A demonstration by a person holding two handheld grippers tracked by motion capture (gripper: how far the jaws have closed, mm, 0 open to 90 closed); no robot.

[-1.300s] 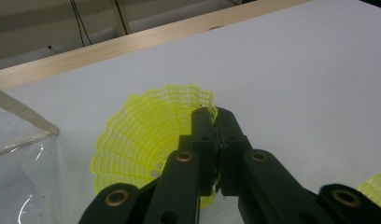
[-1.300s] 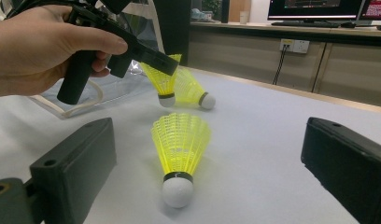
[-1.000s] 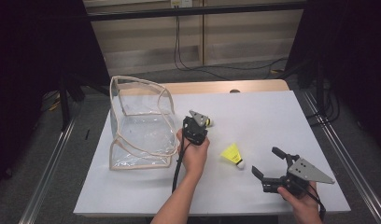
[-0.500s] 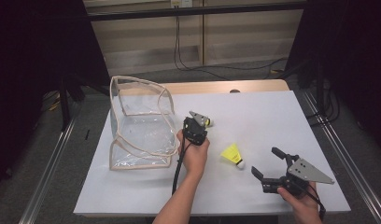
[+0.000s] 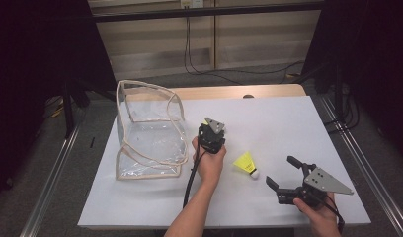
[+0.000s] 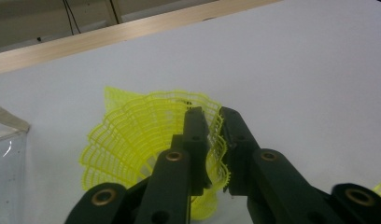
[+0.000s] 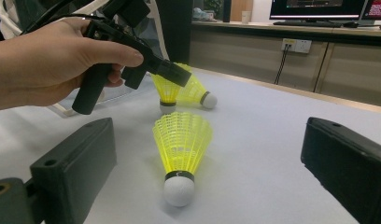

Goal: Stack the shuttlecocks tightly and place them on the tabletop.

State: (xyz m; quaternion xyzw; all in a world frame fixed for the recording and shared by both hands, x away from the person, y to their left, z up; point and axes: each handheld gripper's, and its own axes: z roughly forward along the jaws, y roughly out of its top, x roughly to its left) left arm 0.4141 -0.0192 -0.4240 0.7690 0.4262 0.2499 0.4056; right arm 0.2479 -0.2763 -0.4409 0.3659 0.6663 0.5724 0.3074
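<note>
Overhead, I have my left gripper (image 5: 213, 129) near the middle of the white table (image 5: 288, 123), just right of the clear plastic bag (image 5: 149, 143), a soft see-through box with pale beige edging that sags at the top. A second yellow shuttlecock (image 5: 246, 163) lies on its side a little right of that gripper, cork toward me. My right gripper (image 5: 283, 173) rests farther right of it, jaws spread wide and empty, grey plate on top.

Looking along the left gripper, I see the held shuttlecock (image 6: 146, 140): a neon-yellow plastic mesh skirt, ribbed and flared, with its edge caught between the two black jaws. They have just been opening a touch, yet the pads still pinch the mesh, which buckles where they meet.

From the right gripper view, the loose shuttlecock (image 7: 181, 149) points its round white cork at me between my two blocky, wide-apart jaws. Beyond it the left gripper (image 7: 172, 72) holds its shuttlecock (image 7: 166, 91) cork-down on the table, and a third shuttlecock (image 7: 195, 93) lies just behind that one.
</note>
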